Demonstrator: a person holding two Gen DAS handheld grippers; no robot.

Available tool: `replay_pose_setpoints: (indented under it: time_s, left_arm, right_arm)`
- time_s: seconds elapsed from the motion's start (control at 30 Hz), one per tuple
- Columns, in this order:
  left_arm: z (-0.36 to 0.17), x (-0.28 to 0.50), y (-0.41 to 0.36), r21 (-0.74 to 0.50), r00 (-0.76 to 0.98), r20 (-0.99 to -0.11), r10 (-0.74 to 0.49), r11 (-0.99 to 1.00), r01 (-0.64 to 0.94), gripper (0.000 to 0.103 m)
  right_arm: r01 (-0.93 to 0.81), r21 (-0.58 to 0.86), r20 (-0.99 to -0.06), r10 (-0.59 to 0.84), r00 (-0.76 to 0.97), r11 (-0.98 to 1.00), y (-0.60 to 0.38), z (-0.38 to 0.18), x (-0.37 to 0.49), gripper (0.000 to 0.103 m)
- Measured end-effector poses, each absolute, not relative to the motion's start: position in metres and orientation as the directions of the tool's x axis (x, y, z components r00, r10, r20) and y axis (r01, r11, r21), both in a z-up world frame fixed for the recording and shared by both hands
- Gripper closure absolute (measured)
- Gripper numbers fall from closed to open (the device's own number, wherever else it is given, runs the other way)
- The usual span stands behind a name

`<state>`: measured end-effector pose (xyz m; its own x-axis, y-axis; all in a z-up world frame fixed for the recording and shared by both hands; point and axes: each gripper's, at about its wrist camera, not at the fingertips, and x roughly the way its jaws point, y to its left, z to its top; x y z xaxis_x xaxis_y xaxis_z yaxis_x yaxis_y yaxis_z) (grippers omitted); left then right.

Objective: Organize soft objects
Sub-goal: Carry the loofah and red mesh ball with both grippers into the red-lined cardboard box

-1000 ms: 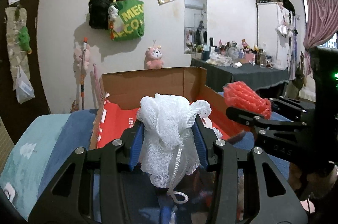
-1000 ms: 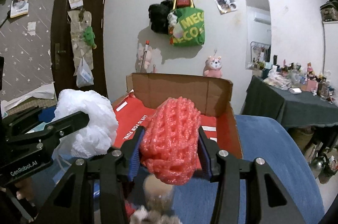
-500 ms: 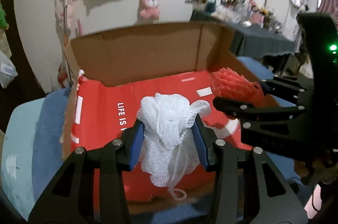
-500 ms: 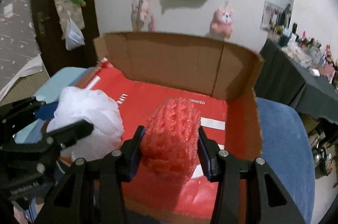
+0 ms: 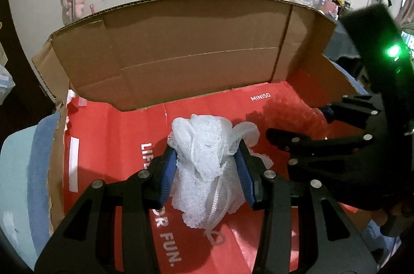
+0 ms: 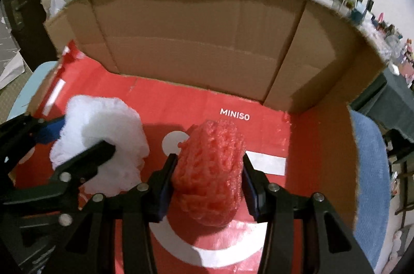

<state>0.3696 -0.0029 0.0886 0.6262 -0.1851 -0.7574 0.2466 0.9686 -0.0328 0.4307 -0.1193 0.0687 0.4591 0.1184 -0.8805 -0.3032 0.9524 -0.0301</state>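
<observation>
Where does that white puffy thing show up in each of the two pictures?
Left wrist view: the white pouf sits at centre, pinched in the left claw, its cord loop hanging below.
Right wrist view: the white pouf is at the left edge, beside the red pouf held in the right claw.
Shared landmark: the white MINISO lettering on the red box floor.

The red box floor [image 6: 196, 103] reads "MINISO" and, partly hidden, "LIFE… FUN."

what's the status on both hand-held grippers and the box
Left hand-held gripper shut on white mesh pouf. Right hand-held gripper shut on red foam net. Both over open cardboard box, nothing blocking.
</observation>
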Motion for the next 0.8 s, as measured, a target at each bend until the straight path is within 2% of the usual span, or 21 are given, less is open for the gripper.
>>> replay_pose_setpoints:
  time_s: [0.27,0.6,0.7,0.8]
  left_arm:
    - [0.087,0.377,-0.002,-0.036,0.627,-0.758,-0.181,0.971,0.237,0.056]
    - [0.089,0.380,0.001,-0.051,0.632,-0.751,-0.193,0.970,0.236,0.035]
    - [0.089,0.380,0.003,-0.046,0.636,-0.749,-0.186,0.972,0.230,0.034]
    - [0.090,0.379,0.004,-0.053,0.638,-0.746,-0.191,0.972,0.229,0.028]
  right_arm:
    - [-0.280,-0.015,-0.885,0.118,0.451,0.960,-0.127,0.063,0.437,0.053]
    - [-0.291,-0.018,-0.887,0.119,0.447,0.957,-0.129,0.070,0.438,0.050]
    - [-0.289,-0.008,-0.887,0.126,0.444,0.957,-0.133,0.067,0.441,0.049]
    - [-0.286,-0.005,-0.887,0.128,0.443,0.958,-0.134,0.069,0.443,0.047]
